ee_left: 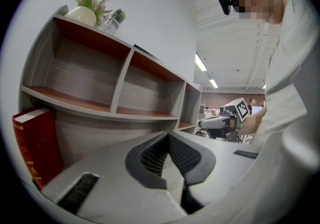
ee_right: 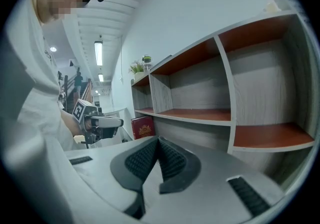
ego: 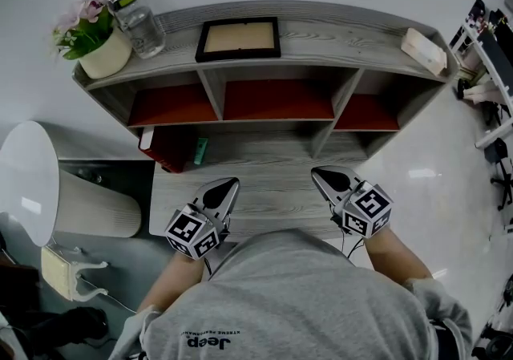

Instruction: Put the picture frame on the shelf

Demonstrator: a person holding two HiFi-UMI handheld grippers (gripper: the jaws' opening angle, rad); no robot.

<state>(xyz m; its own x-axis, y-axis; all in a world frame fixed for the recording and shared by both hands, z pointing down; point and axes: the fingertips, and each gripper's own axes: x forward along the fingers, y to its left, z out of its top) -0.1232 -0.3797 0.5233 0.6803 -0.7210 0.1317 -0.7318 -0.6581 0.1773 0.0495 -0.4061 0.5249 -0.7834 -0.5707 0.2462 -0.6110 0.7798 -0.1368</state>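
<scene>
The black picture frame (ego: 239,38) with a tan inside lies flat on the top board of the grey wooden shelf (ego: 353,34), near the middle. Both grippers hover low over the desk board (ego: 264,166) in front of the shelf, well short of the frame. My left gripper (ego: 228,184) (ee_left: 167,135) is shut with nothing between its pads. My right gripper (ego: 321,174) (ee_right: 159,140) is also shut and empty. Each gripper view shows the other gripper off to the side, the right gripper (ee_left: 220,120) and the left gripper (ee_right: 102,120).
On the shelf top stand a flower pot (ego: 100,42) and a glass jar (ego: 140,22) at the left, and a pale wooden block (ego: 425,50) at the right. A red book (ego: 164,150) (ee_left: 37,145) leans in the lower left bay. A white round object (ego: 28,182) sits left of the desk.
</scene>
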